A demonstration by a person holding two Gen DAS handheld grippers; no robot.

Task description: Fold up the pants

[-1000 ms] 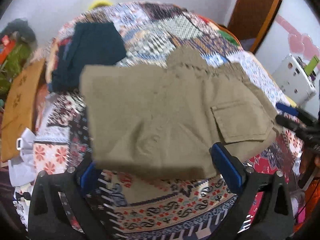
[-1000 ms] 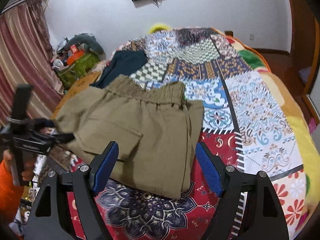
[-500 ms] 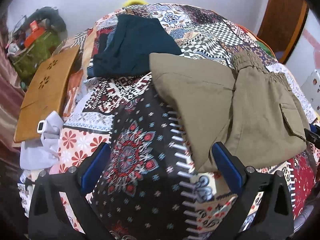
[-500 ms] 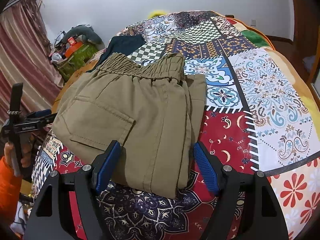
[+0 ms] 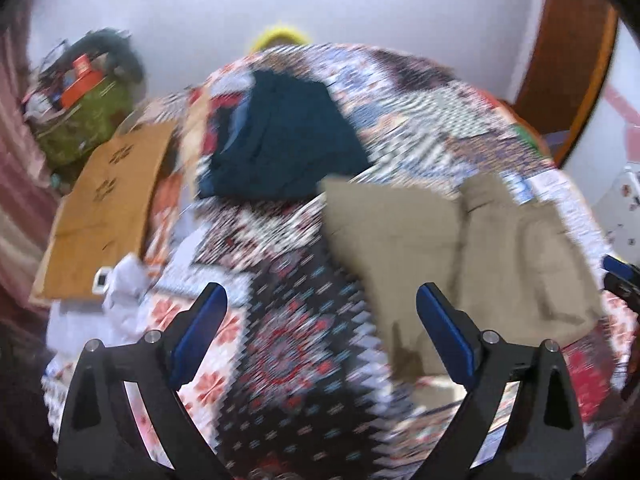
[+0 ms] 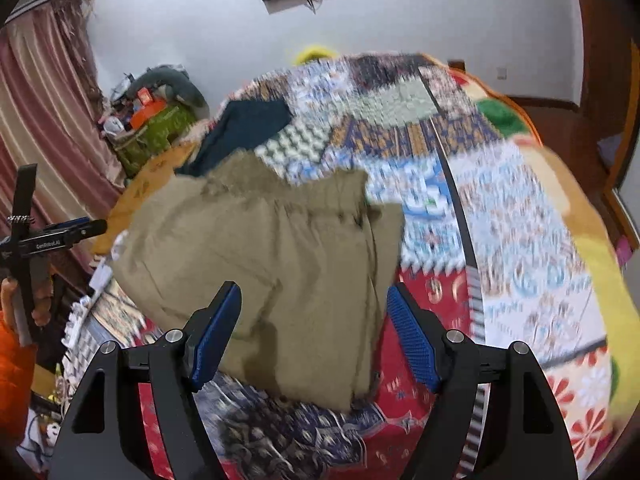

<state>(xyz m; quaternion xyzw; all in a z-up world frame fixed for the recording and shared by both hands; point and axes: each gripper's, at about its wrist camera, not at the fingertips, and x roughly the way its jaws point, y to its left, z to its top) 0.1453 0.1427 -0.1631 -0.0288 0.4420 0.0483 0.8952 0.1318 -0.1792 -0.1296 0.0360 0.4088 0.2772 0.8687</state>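
Note:
The khaki pants (image 5: 472, 264) lie folded on the patchwork bed cover, waistband toward the far side. In the left wrist view they are at the right, blurred by motion. My left gripper (image 5: 322, 336) is open and empty, above the cover to the left of the pants. In the right wrist view the pants (image 6: 280, 264) lie just ahead of my right gripper (image 6: 314, 336), which is open and empty above their near edge. The left gripper (image 6: 60, 236) also shows at the far left of that view.
A dark teal folded garment (image 5: 280, 140) lies on the bed beyond the pants. A wooden board (image 5: 104, 216) and white cloth (image 5: 124, 284) sit at the bed's left edge. A green bag with clutter (image 6: 156, 132) stands by the curtain.
Both grippers have drawn back and up from the pants. The left view has swung left, so the pants sit further right in it. The pants stay folded on the bed.

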